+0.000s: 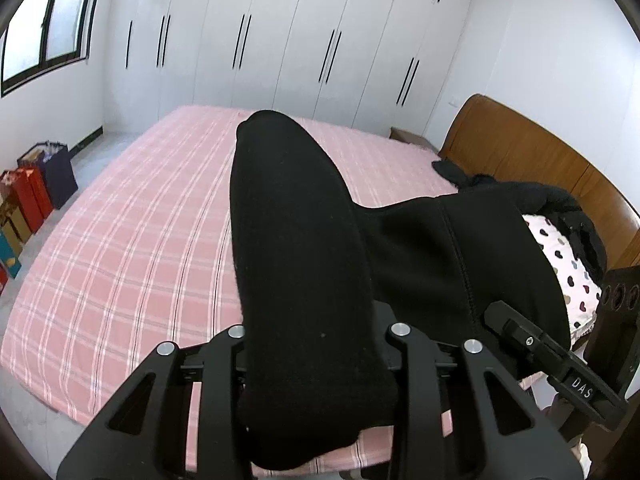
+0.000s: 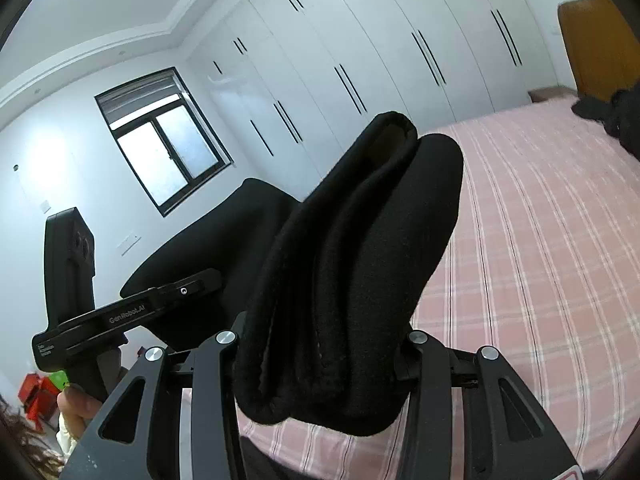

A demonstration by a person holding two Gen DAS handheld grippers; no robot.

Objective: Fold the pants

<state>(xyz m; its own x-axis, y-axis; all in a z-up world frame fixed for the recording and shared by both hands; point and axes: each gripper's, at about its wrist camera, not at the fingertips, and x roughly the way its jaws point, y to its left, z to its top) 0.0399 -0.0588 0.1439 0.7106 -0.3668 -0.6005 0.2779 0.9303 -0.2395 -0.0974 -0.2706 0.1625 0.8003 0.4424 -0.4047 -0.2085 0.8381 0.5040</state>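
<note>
Fabric fills the jaws of both tools. In the left wrist view, the left gripper (image 1: 316,364) is clenched on the black knit pants (image 1: 296,264), whose leg runs from 6 o'clock up to about 12 o'clock, held above the pink plaid bedsheet (image 1: 132,240). At 4 o'clock the right gripper (image 1: 556,356) shows from the side, its tip against the same black cloth. In the right wrist view, the right gripper (image 2: 320,360) grips a bunched, layered fold of the pants (image 2: 360,260) that rises toward 12 o'clock, while the left gripper (image 2: 132,312) lies at 9 o'clock against another part of the garment. Farther off, at 3 o'clock in the left view, a white pillow with coloured hearts (image 1: 560,256) sits beside a brown wooden headboard (image 1: 532,156). Red and blue gift bags (image 1: 28,204) stand on the floor at 9 o'clock. White wardrobe doors with black slot handles (image 1: 288,40) line the far wall.
</note>
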